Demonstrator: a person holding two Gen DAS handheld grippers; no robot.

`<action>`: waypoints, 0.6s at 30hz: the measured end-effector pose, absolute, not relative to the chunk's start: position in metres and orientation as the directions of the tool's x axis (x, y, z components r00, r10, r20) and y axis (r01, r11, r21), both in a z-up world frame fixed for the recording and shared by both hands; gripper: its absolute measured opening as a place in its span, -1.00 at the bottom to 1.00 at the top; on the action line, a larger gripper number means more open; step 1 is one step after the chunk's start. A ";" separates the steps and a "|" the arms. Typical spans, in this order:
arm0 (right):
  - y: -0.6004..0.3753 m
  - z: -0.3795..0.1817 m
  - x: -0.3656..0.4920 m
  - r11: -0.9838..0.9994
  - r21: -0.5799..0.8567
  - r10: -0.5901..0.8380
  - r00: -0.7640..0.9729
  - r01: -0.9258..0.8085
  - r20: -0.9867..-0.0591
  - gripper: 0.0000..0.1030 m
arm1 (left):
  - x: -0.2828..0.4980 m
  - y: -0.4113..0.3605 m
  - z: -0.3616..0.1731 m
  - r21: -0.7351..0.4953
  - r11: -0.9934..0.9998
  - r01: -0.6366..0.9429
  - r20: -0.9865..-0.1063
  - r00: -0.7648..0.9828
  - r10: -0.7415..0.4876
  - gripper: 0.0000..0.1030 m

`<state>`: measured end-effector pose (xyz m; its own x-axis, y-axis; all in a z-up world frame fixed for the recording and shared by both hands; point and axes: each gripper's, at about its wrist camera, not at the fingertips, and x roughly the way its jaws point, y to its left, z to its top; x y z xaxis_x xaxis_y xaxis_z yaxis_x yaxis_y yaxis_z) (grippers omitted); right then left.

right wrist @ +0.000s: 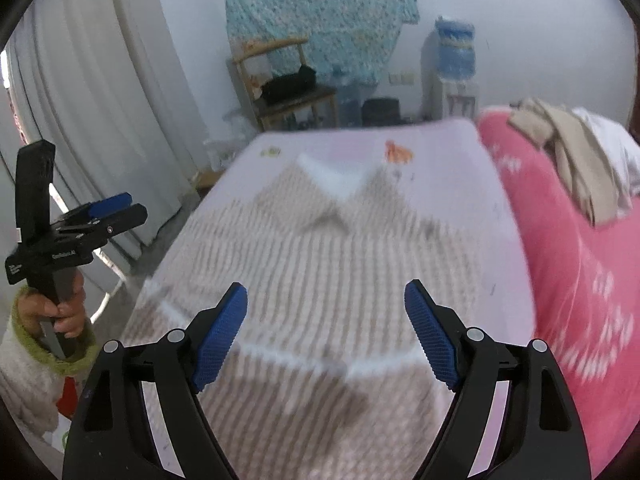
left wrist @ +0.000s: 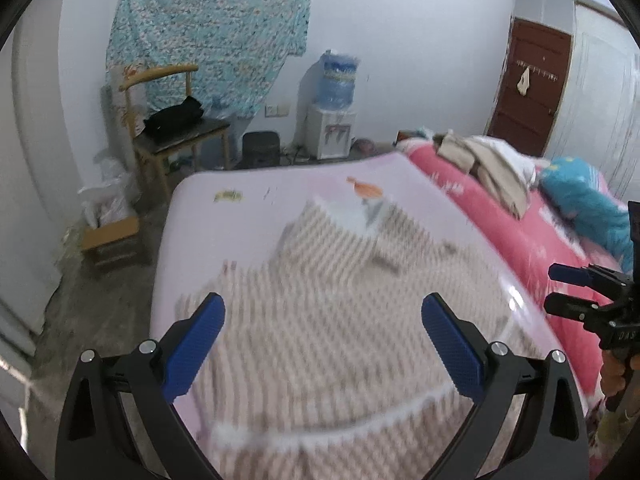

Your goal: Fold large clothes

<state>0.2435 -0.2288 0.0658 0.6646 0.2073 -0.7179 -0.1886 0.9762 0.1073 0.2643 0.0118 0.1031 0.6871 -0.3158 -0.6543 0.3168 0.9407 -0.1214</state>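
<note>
Here, a bed (right wrist: 508, 200) fills the room's middle, covered by a pale lilac sheet (right wrist: 472, 148) on one side and a pink quilt (right wrist: 568, 264) toward 3 o'clock. The striped beige sweater (right wrist: 320, 248) lies flat on the lilac sheet, white collar toward 12 o'clock, blurred in both views. The left tool (left wrist: 323, 312) hangs above its hem with its blue pads spread wide and nothing between them; the right tool (right wrist: 326, 300) hangs likewise, jaws parted and empty. On the quilt at 2 o'clock sits a heap of beige and white clothes (right wrist: 568, 148). Against the far wall at 12 o'clock hangs a teal floral cloth (left wrist: 216, 28); below it stands a wooden chair (left wrist: 176, 136) carrying a dark bundle (left wrist: 174, 118). At 1 o'clock a water dispenser (left wrist: 332, 132) bears a blue bottle (left wrist: 338, 80). White curtains (right wrist: 100, 100) hang at 10 o'clock.
</note>
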 end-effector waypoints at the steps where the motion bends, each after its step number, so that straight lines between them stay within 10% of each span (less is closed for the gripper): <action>1: -0.233 0.069 0.254 0.977 0.108 0.205 0.665 -0.185 -0.718 0.51 | 0.281 0.010 0.107 -0.145 0.934 0.327 -0.648 0.682 -0.339 0.88; 18: -0.277 -0.012 0.494 0.952 0.307 0.282 0.440 -0.016 -0.852 0.50 | 0.517 -0.039 0.009 -0.378 0.909 0.178 -0.792 0.446 -0.416 0.55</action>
<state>0.4938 -0.2769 -0.0123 0.4403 0.2825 -0.8523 -0.0163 0.9516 0.3069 0.5168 -0.0389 0.0091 0.4462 -0.4163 -0.7922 0.1776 0.9088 -0.3776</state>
